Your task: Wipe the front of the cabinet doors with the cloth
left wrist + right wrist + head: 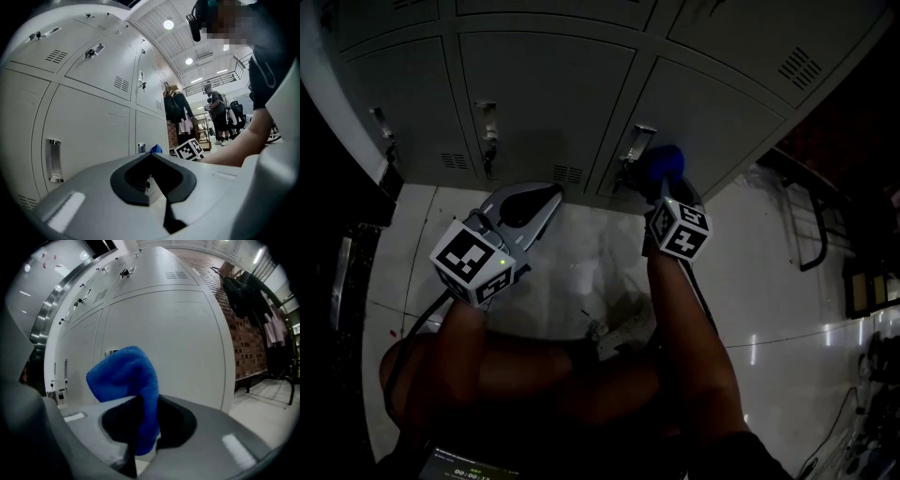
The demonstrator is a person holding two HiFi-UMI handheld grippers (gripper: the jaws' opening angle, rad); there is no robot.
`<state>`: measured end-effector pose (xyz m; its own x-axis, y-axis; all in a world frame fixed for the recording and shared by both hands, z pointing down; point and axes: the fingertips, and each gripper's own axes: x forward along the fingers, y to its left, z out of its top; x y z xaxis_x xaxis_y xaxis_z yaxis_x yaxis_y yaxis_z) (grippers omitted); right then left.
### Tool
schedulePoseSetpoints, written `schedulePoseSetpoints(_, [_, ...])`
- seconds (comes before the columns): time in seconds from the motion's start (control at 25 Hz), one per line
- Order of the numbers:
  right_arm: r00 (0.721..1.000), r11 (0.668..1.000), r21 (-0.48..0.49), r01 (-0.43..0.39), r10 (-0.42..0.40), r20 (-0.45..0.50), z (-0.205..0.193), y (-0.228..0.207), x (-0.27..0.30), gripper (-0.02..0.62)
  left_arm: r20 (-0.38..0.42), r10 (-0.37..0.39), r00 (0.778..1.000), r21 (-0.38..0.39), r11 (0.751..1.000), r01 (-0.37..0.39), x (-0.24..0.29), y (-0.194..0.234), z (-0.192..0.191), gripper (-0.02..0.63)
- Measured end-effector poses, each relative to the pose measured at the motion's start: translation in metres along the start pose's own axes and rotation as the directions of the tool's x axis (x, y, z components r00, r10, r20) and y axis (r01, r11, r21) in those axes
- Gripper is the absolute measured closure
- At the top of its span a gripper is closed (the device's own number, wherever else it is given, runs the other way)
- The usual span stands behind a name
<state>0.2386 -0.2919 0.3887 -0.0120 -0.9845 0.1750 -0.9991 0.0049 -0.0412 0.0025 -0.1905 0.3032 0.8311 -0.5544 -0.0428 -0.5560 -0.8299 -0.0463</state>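
Note:
Grey metal cabinet doors [548, 94] fill the top of the head view, low above a white tiled floor. My right gripper [664, 176] is shut on a blue cloth [667, 161], which sits close against a lower door next to its handle [636, 142]. In the right gripper view the blue cloth [129, 376] stands up from the closed jaws of the right gripper [140, 408], just in front of the door [164, 343]. My left gripper [528, 208] hangs to the left, short of the doors, shut with nothing in it. The left gripper view shows the left gripper [151, 157], a door [89, 126] and the cloth's tip [156, 149].
Door handles and a small padlock [490, 141] stick out from the doors. A dark metal bench frame [811, 230] stands at the right. Hanging clothes [178, 110] and a person [215, 112] are further along the row. Cables [853, 422] lie at the bottom right.

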Motion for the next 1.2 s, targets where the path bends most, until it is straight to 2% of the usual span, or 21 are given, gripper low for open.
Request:
schedulePoseSetpoints(0.2, [0.995, 0.994, 0.05, 0.098, -0.097, -0.016, -0.007, -0.04, -0.007, 0.531, 0.01, 0.005, 1.0, 0.004, 1.0, -0.005, -0.002, 0.002, 0.004, 0.601])
schedulePoseSetpoints(0.4, [0.987, 0.986, 0.047, 0.162, -0.161, -0.022, -0.003, -0.063, -0.008, 0.531, 0.016, 0.022, 1.0, 0.005, 1.0, -0.022, -0.004, 0.006, 0.009, 0.601])
schedulePoseSetpoints(0.6, [0.968, 0.956, 0.148, 0.252, -0.247, -0.053, -0.012, -0.106, -0.019, 0.531, 0.019, 0.015, 1.0, 0.004, 1.0, -0.015, -0.004, 0.004, 0.008, 0.601])
schedulePoseSetpoints(0.72, [0.954, 0.939, 0.169, 0.3, -0.295, -0.056, -0.012, -0.133, -0.023, 0.531, 0.02, 0.018, 1.0, 0.007, 1.0, -0.018, -0.004, 0.006, 0.01, 0.601])
schedulePoseSetpoints(0.84, [0.951, 0.93, 0.201, 0.308, -0.299, -0.073, -0.015, -0.139, -0.026, 0.531, 0.017, 0.018, 1.0, 0.007, 1.0, -0.019, -0.004, 0.005, 0.008, 0.601])
schedulePoseSetpoints(1.0, [0.945, 0.93, 0.171, 0.326, -0.317, -0.077, -0.015, -0.143, -0.026, 0.531, 0.014, 0.022, 1.0, 0.005, 1.0, -0.022, -0.004, 0.004, 0.008, 0.601])
schedulePoseSetpoints(1.2, [0.957, 0.924, 0.247, 0.29, -0.279, -0.079, -0.013, -0.124, -0.028, 0.531, 0.02, 0.01, 1.0, 0.017, 1.0, -0.01, -0.002, 0.003, 0.01, 0.601])
